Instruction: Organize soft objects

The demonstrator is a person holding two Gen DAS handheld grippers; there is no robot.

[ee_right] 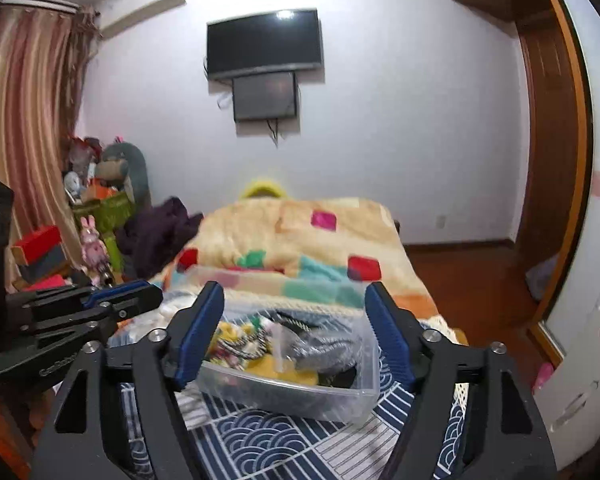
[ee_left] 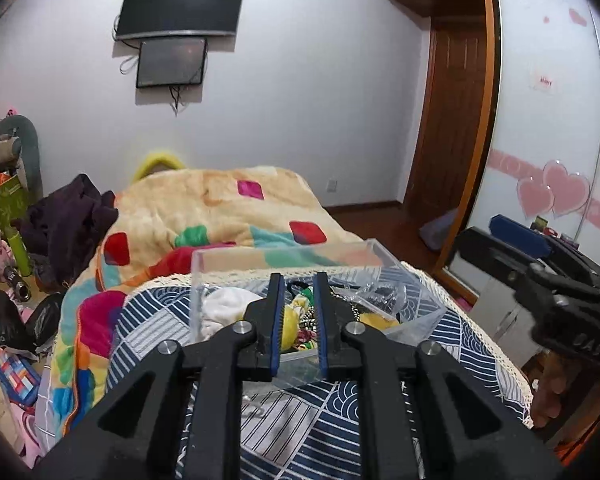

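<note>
A clear, rectangular plastic container [ee_left: 260, 264] sits on a cloth with a navy-and-white geometric print and a lace edge [ee_left: 148, 320], which covers the near end of the bed. Inside it lies a jumble of soft things: a crumpled white fabric piece [ee_left: 224, 308] at the left, a yellow plush item [ee_left: 290, 328] near the middle, and dark patterned pieces in crinkled clear bags [ee_right: 320, 344] toward the right.

The left gripper [ee_left: 298, 320] hangs over the container's near edge with its blue-padded fingers narrowly parted and nothing caught between them. The right gripper [ee_right: 294, 336] is spread wide, its blue-padded fingers on either side of the container as seen from its own camera; whether they touch the walls cannot be told, as that view is blurred.

Behind the container a fluffy cream blanket with coloured patches [ee_left: 228, 204] covers the bed. On the far wall hang a large black television [ee_left: 180, 6] and a smaller dark screen [ee_left: 171, 62] just below it.
</note>
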